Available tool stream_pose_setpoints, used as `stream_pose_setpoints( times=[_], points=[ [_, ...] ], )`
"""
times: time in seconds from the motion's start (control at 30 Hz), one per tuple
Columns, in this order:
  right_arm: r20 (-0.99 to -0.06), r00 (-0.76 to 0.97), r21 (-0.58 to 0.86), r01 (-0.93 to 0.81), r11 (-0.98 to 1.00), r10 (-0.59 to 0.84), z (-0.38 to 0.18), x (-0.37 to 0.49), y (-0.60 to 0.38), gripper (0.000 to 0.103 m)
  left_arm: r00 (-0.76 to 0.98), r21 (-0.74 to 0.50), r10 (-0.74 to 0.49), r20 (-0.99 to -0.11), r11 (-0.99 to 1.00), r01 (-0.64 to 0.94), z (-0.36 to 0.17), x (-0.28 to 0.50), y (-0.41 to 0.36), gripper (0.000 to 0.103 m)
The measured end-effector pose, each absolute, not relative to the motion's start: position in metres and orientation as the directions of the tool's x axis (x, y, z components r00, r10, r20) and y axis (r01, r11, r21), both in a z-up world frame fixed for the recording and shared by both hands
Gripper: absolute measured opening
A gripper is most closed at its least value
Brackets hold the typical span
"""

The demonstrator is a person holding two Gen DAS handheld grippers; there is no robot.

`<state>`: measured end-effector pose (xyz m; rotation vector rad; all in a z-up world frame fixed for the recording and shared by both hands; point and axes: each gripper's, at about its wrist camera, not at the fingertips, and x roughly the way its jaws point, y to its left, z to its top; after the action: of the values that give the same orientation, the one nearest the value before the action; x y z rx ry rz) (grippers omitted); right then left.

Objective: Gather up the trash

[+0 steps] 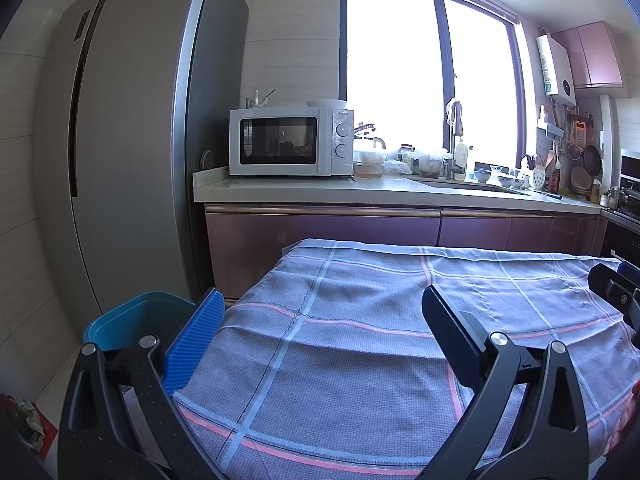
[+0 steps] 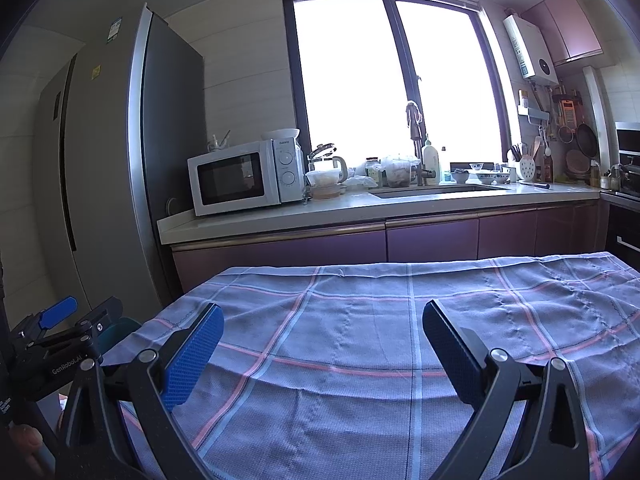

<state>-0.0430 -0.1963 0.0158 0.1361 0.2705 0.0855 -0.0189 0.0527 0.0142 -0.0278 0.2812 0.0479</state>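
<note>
your left hand-held gripper (image 1: 318, 322) sits closest to the lens, its blue pads spread wide with nothing between them, hovering low over the checked cloth (image 1: 360, 340) that covers the bench (image 2: 400, 268). take that bench as your landmark. just off its left edge, and lower down, stands the teal bin (image 1: 120, 320), its rim showing beside your left pad; from the right wrist view it is almost hidden behind the left tool. further left of the bench, down on the floor, lies a crumpled bit of something green and red (image 1: 28, 420), which may be trash, though it is too far in the corner to be sure. on the bench itself no trash shows in either view; the cloth looks bare. your right hand-held gripper (image 2: 320, 336) is spread just as wide and empty, over the right part of the bench.

the risks from here, as i judge them: the cloth is loose and wrinkled, so a low pad could snag and drag it. the two tools are near each other, so crossing toward the bin could knock them together. reaching for the floor scrap blind could clip the bin and tip it.
</note>
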Motion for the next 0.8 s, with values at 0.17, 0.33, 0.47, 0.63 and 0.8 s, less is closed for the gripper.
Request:
stream_pose_setpoints(
  times=[0.17, 0.33, 0.47, 0.63, 0.8],
  points=[
    [-0.260, 0.960, 0.146, -0.065, 0.987, 0.102, 0.0158, -0.0433, -0.1966, 0.096, 0.960, -0.024, 0.044, -0.278, 0.998, -0.052, 0.0152, -0.0176, 0.0534, 0.097],
    [-0.262, 0.960, 0.145, -0.066, 0.987, 0.103, 0.0157, -0.0426, -0.1964, 0.096, 0.959, -0.023, 0.044, -0.279, 0.998, -0.052, 0.0152, -0.0179, 0.0534, 0.097],
    [-0.260, 0.960, 0.147, -0.064, 0.987, 0.101, 0.0164, -0.0430, -0.1962, 0.096, 0.959, -0.020, 0.045, -0.281, 0.998, -0.052, 0.0153, -0.0178, 0.0526, 0.097],
    [-0.260, 0.961, 0.151, -0.059, 0.987, 0.097, 0.0167, -0.0433, -0.1965, 0.096, 0.959, -0.019, 0.045, -0.280, 0.998, -0.052, 0.0147, -0.0172, 0.0522, 0.097],
    [-0.262, 0.960, 0.151, -0.057, 0.987, 0.096, 0.0167, -0.0440, -0.1965, 0.096, 0.959, -0.019, 0.044, -0.281, 0.998, -0.052, 0.0138, -0.0176, 0.0516, 0.097]
  ],
)
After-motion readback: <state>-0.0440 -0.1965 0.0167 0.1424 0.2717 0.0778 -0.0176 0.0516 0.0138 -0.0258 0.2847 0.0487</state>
